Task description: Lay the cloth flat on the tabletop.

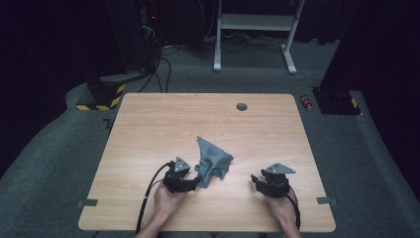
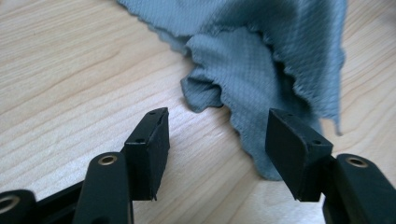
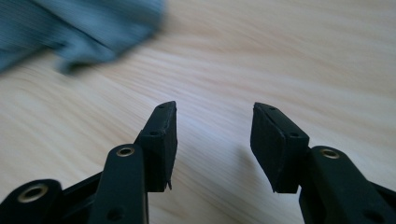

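Observation:
A crumpled grey-blue cloth lies near the middle front of the wooden table. My left gripper is open at the cloth's near left corner. In the left gripper view a fold of the cloth hangs just beyond the gripper, and its edge reaches down beside the right jaw. My right gripper is open over bare wood to the right of the cloth, with nothing between its jaws. In the right gripper view the cloth lies blurred at the upper left, well away from the gripper.
A round cable hole sits near the table's far edge. Beyond the table are grey carpet, a white desk frame, cables and a yellow-black striped base. A small red can lies on the floor at the right.

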A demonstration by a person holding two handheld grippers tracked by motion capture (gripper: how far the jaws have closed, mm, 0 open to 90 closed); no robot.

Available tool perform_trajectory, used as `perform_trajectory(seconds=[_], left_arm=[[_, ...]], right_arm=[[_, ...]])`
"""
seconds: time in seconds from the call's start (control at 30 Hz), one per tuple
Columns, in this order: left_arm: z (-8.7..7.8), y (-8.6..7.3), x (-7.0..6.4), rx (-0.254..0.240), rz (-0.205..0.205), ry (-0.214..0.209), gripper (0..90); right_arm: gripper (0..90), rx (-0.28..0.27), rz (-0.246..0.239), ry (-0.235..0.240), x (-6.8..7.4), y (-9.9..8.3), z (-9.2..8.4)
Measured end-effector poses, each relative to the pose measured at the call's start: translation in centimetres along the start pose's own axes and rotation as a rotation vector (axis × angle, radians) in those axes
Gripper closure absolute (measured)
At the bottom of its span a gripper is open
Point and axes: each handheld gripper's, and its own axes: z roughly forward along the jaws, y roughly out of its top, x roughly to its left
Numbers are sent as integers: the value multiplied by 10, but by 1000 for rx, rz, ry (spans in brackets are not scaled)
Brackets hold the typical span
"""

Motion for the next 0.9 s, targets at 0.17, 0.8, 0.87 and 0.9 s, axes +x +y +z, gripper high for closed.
perform_trajectory(seconds=[0.17,0.8,0.87,0.9], left_arm=[[3,-4,-5,-33,38,52,399],[3,-4,-5,-30,26,64,360],[3,-4,-5,-29,25,64,359],[3,-4,-5,-29,25,64,358]], right_arm=[[513,-63,-99,95,35,25,-1],[746,-14,-239,182,91,77,50],[860,-9,-260,167,90,77,52],[860,-9,-260,167,90,77,52]])
